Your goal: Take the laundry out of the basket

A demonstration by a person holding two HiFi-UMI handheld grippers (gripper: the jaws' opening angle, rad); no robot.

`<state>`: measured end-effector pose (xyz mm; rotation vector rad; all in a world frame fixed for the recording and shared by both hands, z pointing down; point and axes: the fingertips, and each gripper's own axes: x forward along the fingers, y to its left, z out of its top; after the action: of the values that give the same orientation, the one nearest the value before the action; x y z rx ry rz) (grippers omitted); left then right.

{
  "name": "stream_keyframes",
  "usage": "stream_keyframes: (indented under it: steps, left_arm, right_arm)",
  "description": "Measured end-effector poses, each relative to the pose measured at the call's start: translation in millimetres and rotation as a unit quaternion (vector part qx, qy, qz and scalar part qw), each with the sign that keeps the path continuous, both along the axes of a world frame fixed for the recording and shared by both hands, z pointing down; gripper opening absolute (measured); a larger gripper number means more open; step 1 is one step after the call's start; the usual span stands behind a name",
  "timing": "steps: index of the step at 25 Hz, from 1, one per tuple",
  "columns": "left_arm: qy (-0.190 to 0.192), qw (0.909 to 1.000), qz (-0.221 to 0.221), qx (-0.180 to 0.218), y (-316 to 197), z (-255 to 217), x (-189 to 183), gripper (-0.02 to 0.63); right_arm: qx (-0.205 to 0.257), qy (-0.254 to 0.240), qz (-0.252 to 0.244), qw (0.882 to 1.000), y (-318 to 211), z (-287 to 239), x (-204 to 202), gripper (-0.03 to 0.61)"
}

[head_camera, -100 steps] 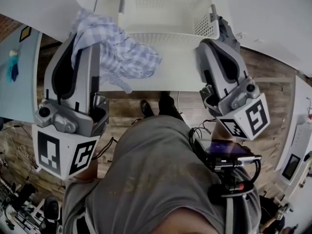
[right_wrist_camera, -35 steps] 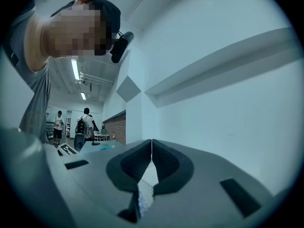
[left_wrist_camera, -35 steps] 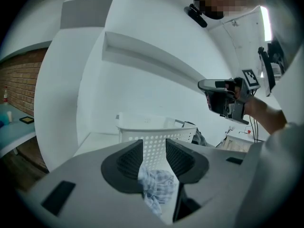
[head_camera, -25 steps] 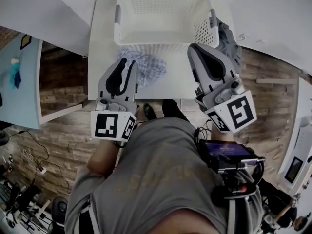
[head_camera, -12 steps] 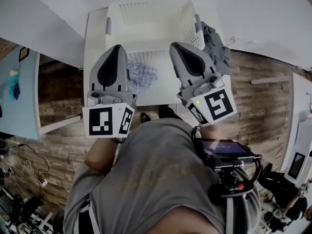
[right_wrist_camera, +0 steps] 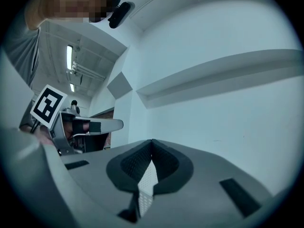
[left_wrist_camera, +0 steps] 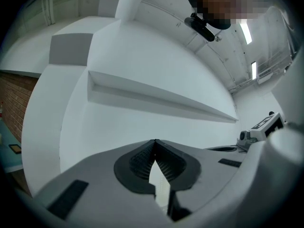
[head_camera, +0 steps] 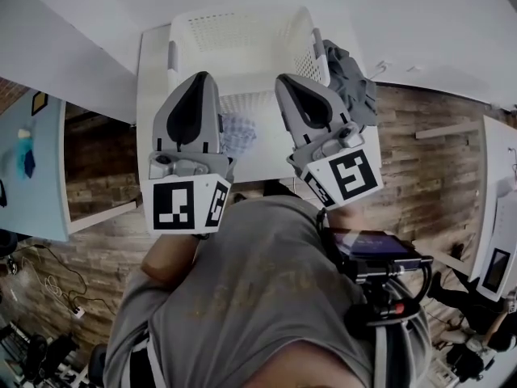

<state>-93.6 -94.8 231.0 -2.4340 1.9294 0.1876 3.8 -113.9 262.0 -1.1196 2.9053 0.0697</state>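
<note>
There, checked cloth (head_camera: 239,132) lies (outside basket (head_camera: 242,29)).

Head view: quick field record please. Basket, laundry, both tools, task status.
basket: white basket on the white table; no laundry visible inside
cloth: checked cloth on the table in front of the basket, seen between the two tools
garment: grey garment outside the basket, at its right side
left: left tool shut, nothing held
right: right tool shut, nothing held
status: both pieces look to be out of the basket
</note>
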Motion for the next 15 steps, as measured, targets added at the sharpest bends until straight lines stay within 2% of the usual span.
stream_keyframes:
  steps: [15]
  left_arm:
    - [0.003,0.9998,0.018,-0.008,-10,2,15,0.009]
  right_arm:
    - [-0.007,0.000,0.005,1.000,-5,1,12,0.008]
